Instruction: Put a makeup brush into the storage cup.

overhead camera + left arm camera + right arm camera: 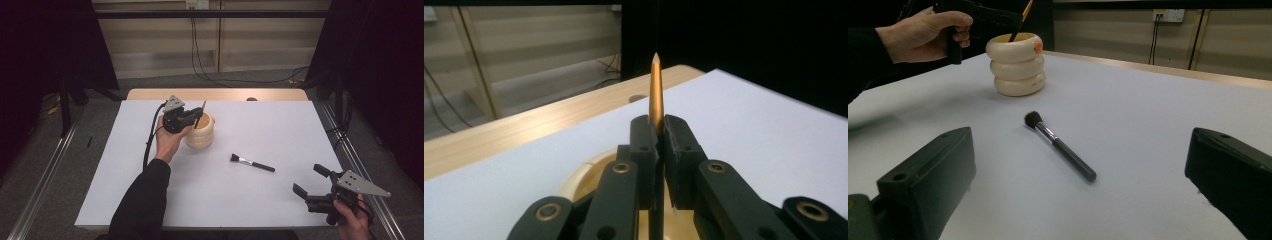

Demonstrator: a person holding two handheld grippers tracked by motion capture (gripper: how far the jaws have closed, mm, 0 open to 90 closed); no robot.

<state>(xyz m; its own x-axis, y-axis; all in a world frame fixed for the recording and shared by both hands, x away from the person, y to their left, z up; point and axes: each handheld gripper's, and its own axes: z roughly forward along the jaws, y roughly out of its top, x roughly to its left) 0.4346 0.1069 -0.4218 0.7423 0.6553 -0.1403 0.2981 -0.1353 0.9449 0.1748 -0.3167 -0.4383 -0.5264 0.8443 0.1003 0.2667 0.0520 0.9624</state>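
Observation:
A cream ribbed cup (200, 132) stands at the back left of the white table; it also shows in the right gripper view (1018, 65). My left gripper (194, 120) hovers over its mouth, shut on a thin brush with a gold handle (656, 92) that points up between the pads. The lower end of that brush (1018, 24) dips into the cup. A black makeup brush (252, 163) lies flat near the table's middle, bristles to the left (1060, 146). My right gripper (310, 186) stays open at the front right corner, nothing between its jaws.
The white table top (280, 125) has a wooden strip along its far edge. Cables hang down the back wall. Metal rails run along both sides of the table on the floor.

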